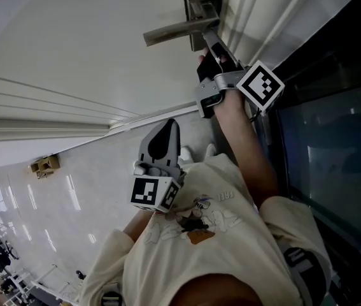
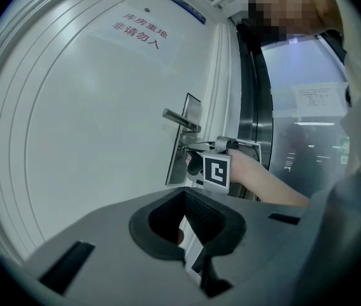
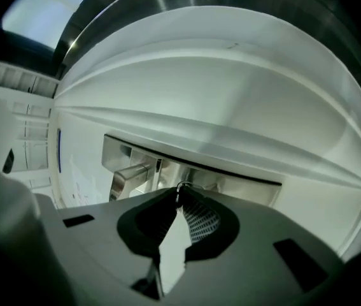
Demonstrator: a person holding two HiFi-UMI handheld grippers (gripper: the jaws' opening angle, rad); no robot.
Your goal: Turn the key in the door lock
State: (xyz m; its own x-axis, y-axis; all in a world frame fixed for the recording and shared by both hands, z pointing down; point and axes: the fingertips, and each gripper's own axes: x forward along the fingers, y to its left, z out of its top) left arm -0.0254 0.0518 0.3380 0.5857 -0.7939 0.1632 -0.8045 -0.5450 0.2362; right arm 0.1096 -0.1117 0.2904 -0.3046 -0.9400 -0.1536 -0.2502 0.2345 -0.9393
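Observation:
A white door carries a steel lock plate (image 1: pixel 196 5) with a lever handle (image 1: pixel 174 32). My right gripper (image 1: pixel 207 40) reaches to the plate just below the lever, and its marker cube (image 1: pixel 260 86) faces the camera. In the right gripper view the jaws come together on a small metal key (image 3: pixel 182 186) at the lock plate (image 3: pixel 231 177), beside the handle (image 3: pixel 129 174). The keyhole itself is hidden behind the tips. My left gripper (image 1: pixel 167 123) hangs back near the person's chest, shut and holding nothing; from it I see the right gripper (image 2: pixel 191 150) at the plate (image 2: pixel 183 152).
A dark glass panel (image 1: pixel 333 145) and a steel door frame (image 2: pixel 253 107) stand right of the door. A sign with red print (image 2: pixel 141 30) is stuck high on the door. A small cardboard box (image 1: pixel 44 164) sits on the glossy floor to the left.

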